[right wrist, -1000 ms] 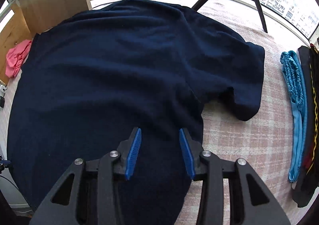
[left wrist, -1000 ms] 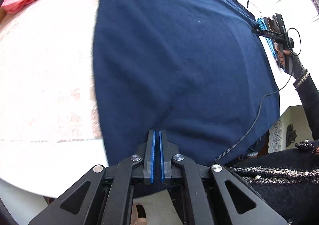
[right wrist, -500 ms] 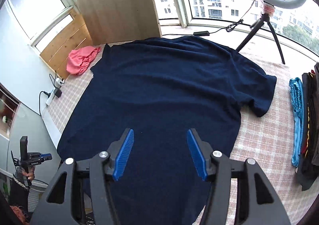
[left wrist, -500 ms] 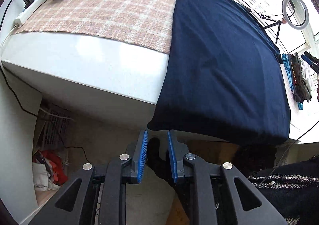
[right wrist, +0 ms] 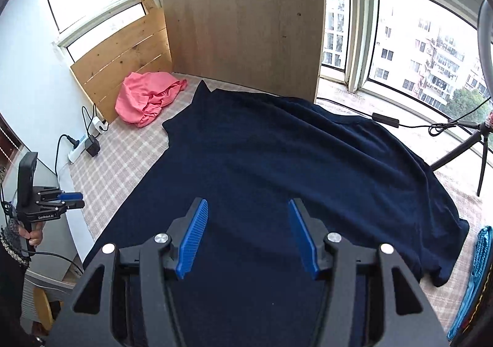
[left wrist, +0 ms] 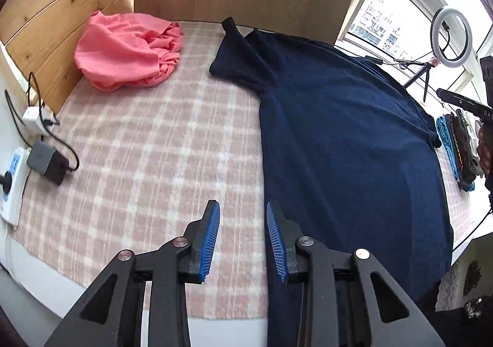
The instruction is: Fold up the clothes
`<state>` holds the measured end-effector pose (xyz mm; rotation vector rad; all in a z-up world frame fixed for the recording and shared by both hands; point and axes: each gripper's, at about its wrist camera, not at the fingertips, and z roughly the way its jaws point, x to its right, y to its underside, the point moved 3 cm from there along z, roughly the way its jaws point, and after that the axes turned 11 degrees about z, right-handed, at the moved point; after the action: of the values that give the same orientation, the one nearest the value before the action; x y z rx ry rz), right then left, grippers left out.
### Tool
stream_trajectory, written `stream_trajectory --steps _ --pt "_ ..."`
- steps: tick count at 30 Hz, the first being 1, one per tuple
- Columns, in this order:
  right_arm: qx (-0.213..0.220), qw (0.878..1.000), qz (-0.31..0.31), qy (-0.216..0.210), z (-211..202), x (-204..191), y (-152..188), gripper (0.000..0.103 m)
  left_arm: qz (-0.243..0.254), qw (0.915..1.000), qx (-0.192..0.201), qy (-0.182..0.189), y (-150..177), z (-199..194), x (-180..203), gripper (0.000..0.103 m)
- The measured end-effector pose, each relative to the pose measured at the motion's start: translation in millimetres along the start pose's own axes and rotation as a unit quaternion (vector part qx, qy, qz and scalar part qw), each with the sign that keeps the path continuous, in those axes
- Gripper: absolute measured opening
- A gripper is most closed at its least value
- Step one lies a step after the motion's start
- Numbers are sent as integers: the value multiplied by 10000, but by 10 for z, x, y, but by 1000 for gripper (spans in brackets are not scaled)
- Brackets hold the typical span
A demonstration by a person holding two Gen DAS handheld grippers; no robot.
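Both tongs are wide apart and hold nothing. Left tongs point(left wrist: 243, 233) hang over the checked blanket point(left wrist: 148, 162), right at the side edge of the big dark blue shirt point(left wrist: 348, 143); one blue finger is above the blanket and the other is above the shirt's edge. Right tongs point(right wrist: 248, 233) hang over the middle of the same shirt point(right wrist: 277, 168), not touching it. The shirt lies spread out flat on the blanket, with its bottom part hanging off the near edge of the table. One short sleeve sticks out far ahead of the left tongs, and the other sleeve sticks out to the right of the right tongs. A crumpled pink cloth point(left wrist: 126, 51) sits far ahead and to the left of the left tongs, by the wooden wall point(left wrist: 61, 5), well apart from the shirt. A white power strip point(left wrist: 12, 180) with a black plug block point(left wrist: 46, 162) lies off to the left. A pile of folded clothes point(left wrist: 459, 147) sits to the far right of the left tongs, past the shirt. A ring lamp point(left wrist: 451, 36) stands by the window.
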<state>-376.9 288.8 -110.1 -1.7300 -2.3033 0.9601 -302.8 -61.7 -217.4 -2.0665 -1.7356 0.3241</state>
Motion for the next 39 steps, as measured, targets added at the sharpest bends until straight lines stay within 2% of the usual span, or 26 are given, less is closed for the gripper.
stream_trajectory --steps 2,5,8,12,13,14,16,18,20,21,23,24,26,28,32,35,39 --pt "-101 9998 154 68 390 -56 -180 54 83 10000 -27 -20 -469 341 -174 31" --pt "-197 9985 401 309 1009 -118 -441 54 -173 9997 -62 133 -1001 856 -493 31" --pt "-263 9964 628 504 1519 -163 -656 54 -285 9990 -209 274 -1344 1311 -708 31" --pt "-232 9938 908 601 1942 -166 -909 54 -63 9993 -18 358 -1369 1291 -732 32" --pt "-203 9933 932 644 2021 -166 -973 54 -7 9993 31 379 -1374 1284 -737 29" --pt "-179 9926 976 697 2093 -155 -1036 54 50 9992 80 400 -1379 1276 -742 5" --pt "-174 9910 1112 727 2245 -123 -1165 54 163 9987 178 442 -1389 1262 -752 0" --pt "-174 9895 1170 827 2385 -91 -1281 54 275 9981 276 484 -1399 1247 -762 0" --pt "-188 9879 1132 1047 2500 -40 -1382 54 255 9978 402 462 -1343 1159 -813 1" --pt "-275 9863 1142 1155 2555 2 -1410 54 185 9968 359 697 -1288 1138 -841 1" --pt "-428 9833 1177 1320 2647 83 -1463 54 338 9960 99 821 -1211 1172 -824 6" --pt "-408 9835 1228 1263 2630 106 -1485 54 494 9969 46 610 -1200 1163 -795 5" --pt "-142 9851 1325 1087 2515 124 -1565 54 734 9965 37 395 -1249 1177 -785 21" --pt "4 9846 1383 1067 2457 151 -1661 54 666 9966 139 473 -1362 1148 -826 24" --pt "-260 9830 1176 1389 2591 194 -1823 54 777 9959 316 348 -1720 1175 -904 35" --pt "-544 9804 1017 1596 2736 215 -1835 54 791 9959 148 409 -1985 1439 -983 35" --pt "-756 9770 1101 1662 2903 278 -1824 54 1019 9946 -94 150 -2159 1774 -952 36"
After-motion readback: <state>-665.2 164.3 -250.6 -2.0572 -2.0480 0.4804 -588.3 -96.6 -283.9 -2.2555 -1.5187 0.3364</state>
